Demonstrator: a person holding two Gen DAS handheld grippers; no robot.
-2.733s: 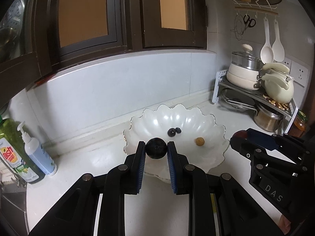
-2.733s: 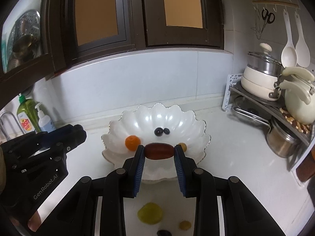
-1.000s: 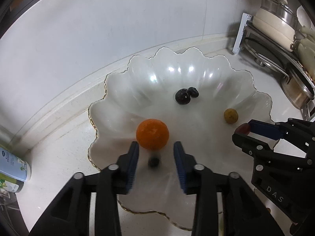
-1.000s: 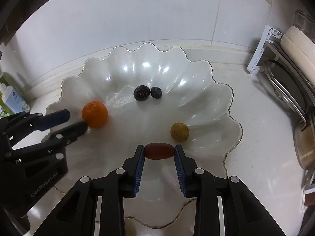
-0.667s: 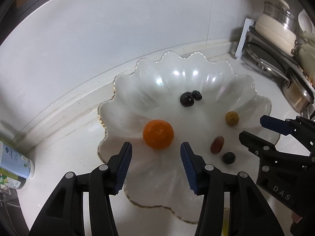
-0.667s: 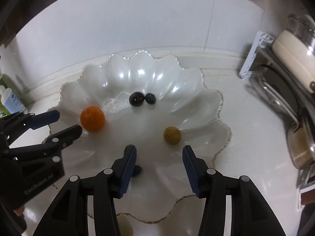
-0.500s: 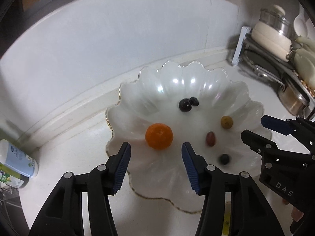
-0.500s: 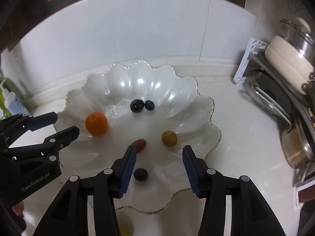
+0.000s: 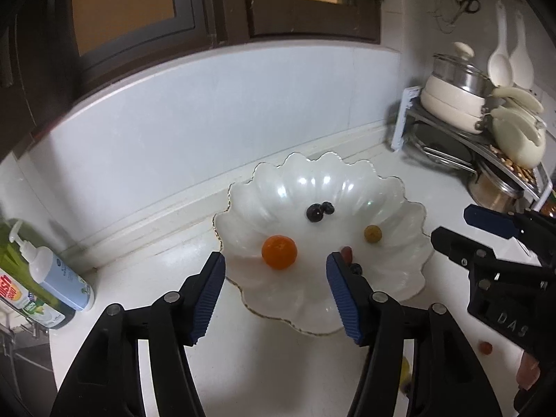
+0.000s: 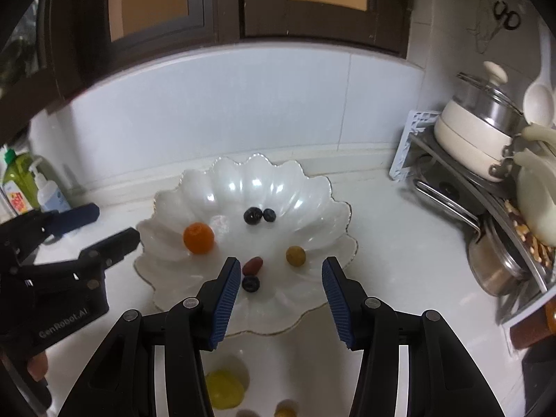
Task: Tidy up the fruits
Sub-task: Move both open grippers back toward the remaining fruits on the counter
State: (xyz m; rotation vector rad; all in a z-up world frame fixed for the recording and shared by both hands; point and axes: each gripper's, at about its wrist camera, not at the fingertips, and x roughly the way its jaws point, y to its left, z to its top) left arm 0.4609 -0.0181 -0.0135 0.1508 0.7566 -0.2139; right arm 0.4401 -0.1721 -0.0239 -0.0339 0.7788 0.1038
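Note:
A white scalloped bowl [image 9: 312, 330] [image 10: 166, 201] holds an orange [image 9: 279, 252] [image 10: 198, 238], two dark berries [image 9: 314, 212] [image 10: 252, 215], a yellow-green fruit [image 9: 372, 233] [image 10: 295, 255], a red date [image 9: 346, 253] [image 10: 252, 266] and a blueberry [image 9: 356, 269] [image 10: 251, 283]. My left gripper [image 9: 275, 266] [image 10: 116, 224] hovers above the bowl's near-left rim, its jaws opening with nothing between them. At the near-right side my right gripper [image 10: 281, 267] [image 9: 451, 224] is open and empty too.
Loose fruits lie on the counter in front of the bowl: a yellow-green one [image 10: 224, 389], a small yellow one [image 10: 285, 410], a red one [image 9: 485, 348]. Soap bottles [image 9: 55, 278] stand at the left by a sink. A pot rack [image 10: 486, 146] fills the right.
The left gripper dropped its dark berry and the right its red date into the bowl. Both opened, then rose and drew back from the bowl.

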